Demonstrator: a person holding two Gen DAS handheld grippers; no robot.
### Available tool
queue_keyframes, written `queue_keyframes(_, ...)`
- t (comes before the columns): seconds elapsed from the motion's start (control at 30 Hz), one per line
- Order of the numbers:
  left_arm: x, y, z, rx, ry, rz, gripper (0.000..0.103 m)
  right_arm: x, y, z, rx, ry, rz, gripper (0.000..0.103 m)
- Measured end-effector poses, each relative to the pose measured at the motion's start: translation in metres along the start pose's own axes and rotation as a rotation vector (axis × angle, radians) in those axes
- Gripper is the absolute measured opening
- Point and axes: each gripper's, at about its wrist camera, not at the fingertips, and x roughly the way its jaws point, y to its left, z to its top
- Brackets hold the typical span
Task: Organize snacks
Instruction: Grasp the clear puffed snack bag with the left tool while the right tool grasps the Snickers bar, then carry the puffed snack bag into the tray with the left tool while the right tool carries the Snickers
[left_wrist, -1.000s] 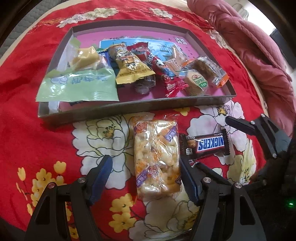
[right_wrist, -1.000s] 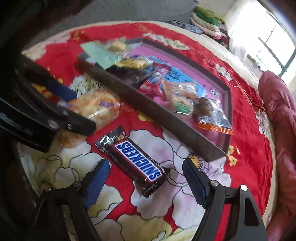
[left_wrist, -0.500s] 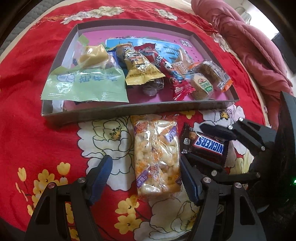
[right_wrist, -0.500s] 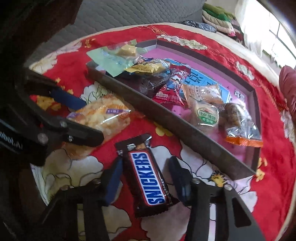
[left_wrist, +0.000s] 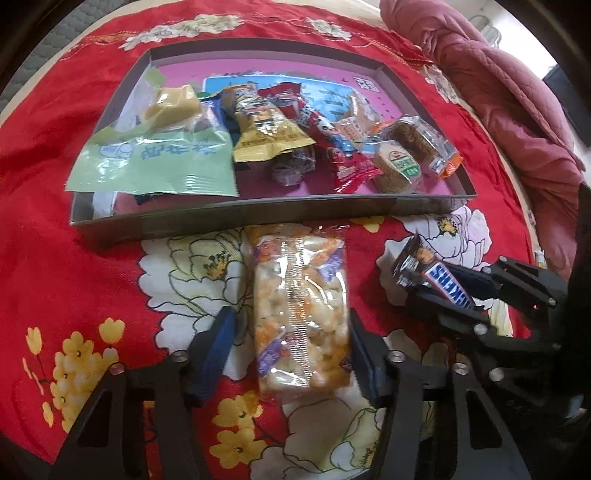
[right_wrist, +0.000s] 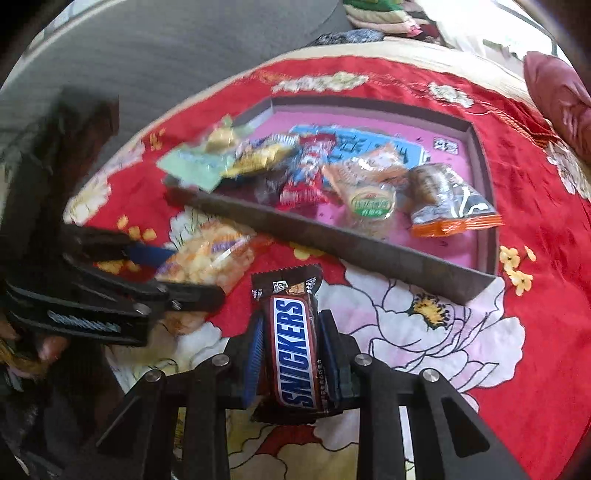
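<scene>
A shallow grey box with a pink floor holds several wrapped snacks on the red flowered cloth. A clear bag of puffed snack lies in front of the box, between the fingers of my left gripper, which is open around it without squeezing. My right gripper is shut on a Snickers bar and holds it lifted off the cloth, right of the bag. The bar also shows in the left wrist view, and the box in the right wrist view.
A pink quilted blanket lies at the right behind the box. The cloth's edge and a grey mat lie at the far left. Snacks in the box include a green packet, a yellow packet and a red packet.
My right gripper closed on the Snickers bar and lifted it off the cloth. My left gripper's fingers moved inward toward the puffed snack bag.
</scene>
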Motion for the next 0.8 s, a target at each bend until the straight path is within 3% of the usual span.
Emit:
queue_keyframes(0.17, -0.003, -0.001, -0.001, 0.01, -0.013, -0.013, 0.05, -0.014, -0.008, 0.005, 0.071, -0.069, 0.057, 0.029)
queue_keyframes(0.8, -0.047, -0.008, 0.006, 0.012, -0.087, -0.057, 0.048, -0.038, -0.022, 0.012, 0.147, -0.206, 0.062, 0.029)
